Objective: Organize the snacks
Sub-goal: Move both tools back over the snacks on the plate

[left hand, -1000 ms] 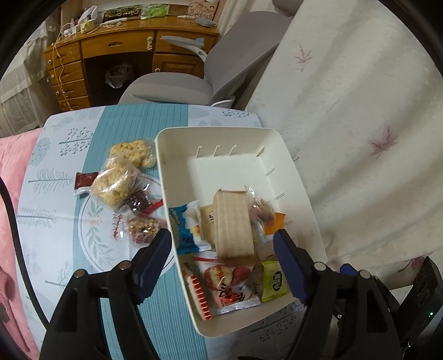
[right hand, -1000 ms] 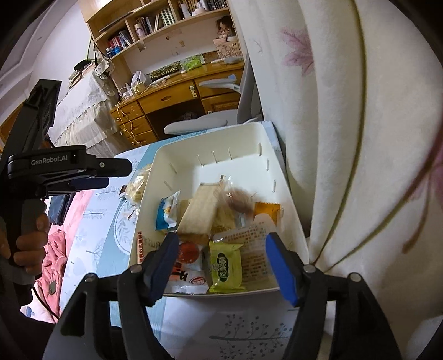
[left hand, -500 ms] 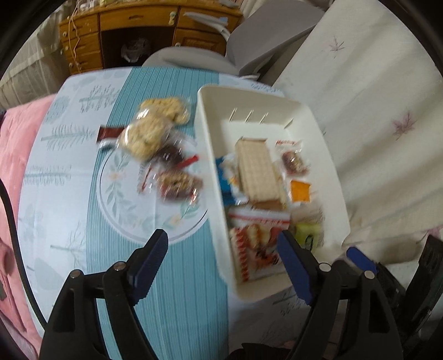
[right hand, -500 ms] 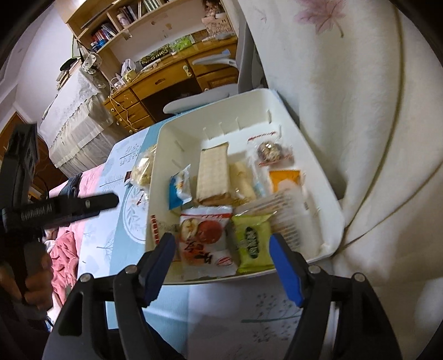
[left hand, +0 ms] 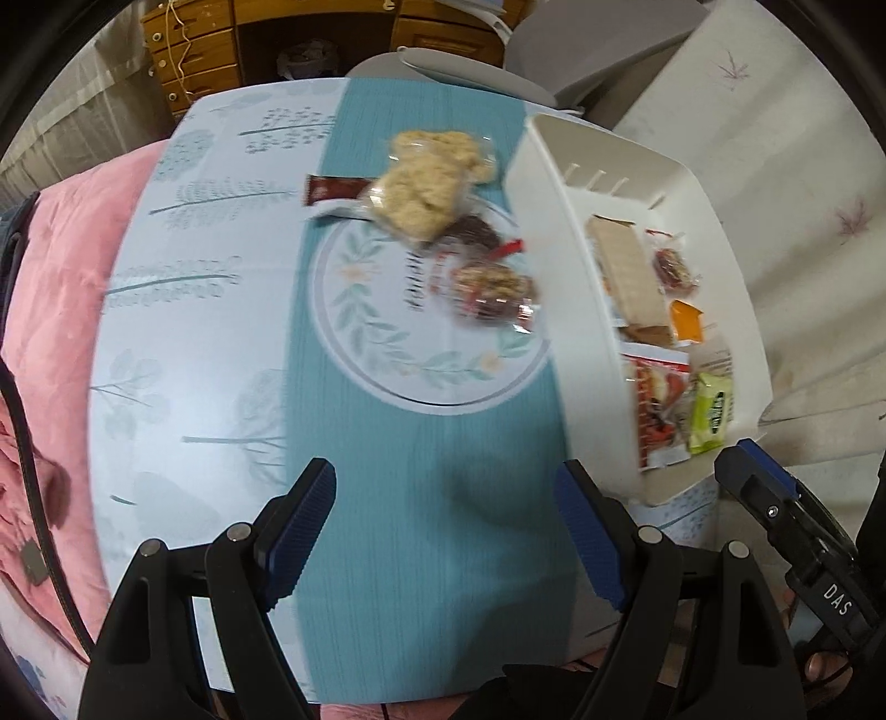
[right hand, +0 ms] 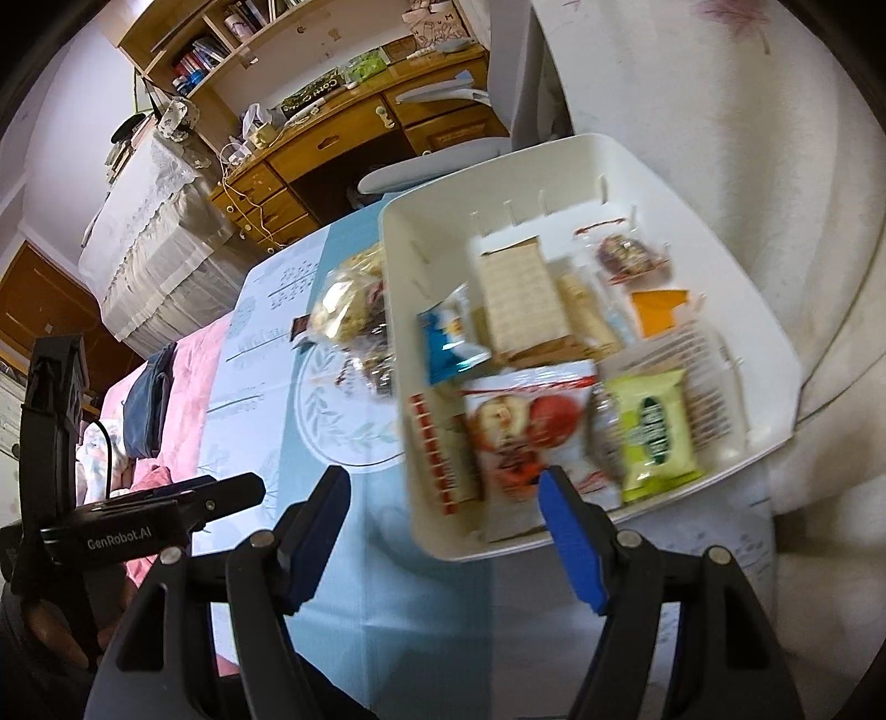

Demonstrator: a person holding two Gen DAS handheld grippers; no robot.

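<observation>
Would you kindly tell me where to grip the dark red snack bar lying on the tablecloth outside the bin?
Take the dark red snack bar across its narrow width near the free left end, from above: it lies flat, and its right end touches the puffed-rice bag.

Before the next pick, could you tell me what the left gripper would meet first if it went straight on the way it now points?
Probably the bare teal tablecloth: the left gripper stands open and empty over it, short of the loose snack packets and beside the white bin. Depth is uncertain.

Wooden desk (right hand: 354, 133), grey chair (right hand: 443, 155), bookshelves (right hand: 221, 39) behind.
</observation>
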